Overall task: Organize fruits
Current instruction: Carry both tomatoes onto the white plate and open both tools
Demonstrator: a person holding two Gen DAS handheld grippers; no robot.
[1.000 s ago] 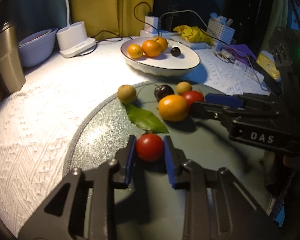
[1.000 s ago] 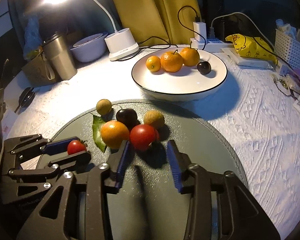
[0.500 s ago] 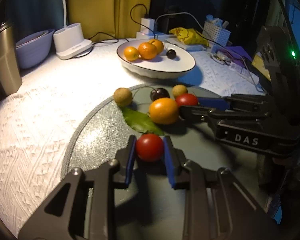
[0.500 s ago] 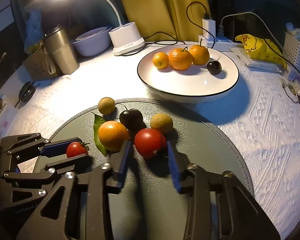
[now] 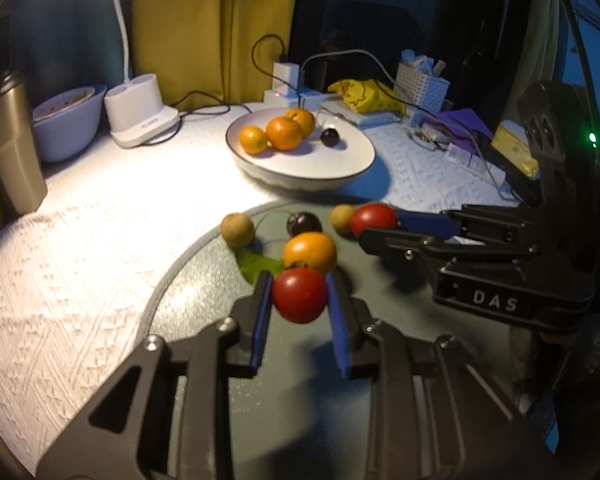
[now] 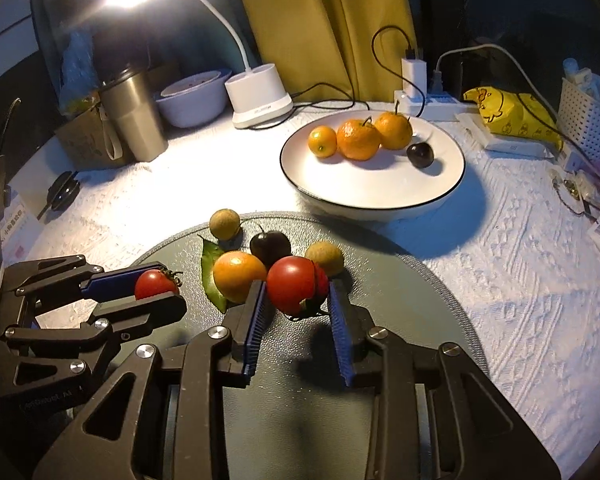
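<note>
White plate [image 6: 440,196] on the tabletop already holds three oranges and a cherry. Each claw grips a tomato over the grey mat [image 6: 400,360]: left claw [image 5: 299,296], right claw [image 6: 296,294]. An orange [image 6: 238,276], cherry and two longans remain.

Plate [image 6: 440,196] w/ fruit sits behind mat [image 6: 400,280]; lamp base [image 6: 260,98] left of plate, basket [image 6: 588,120] right.
</note>
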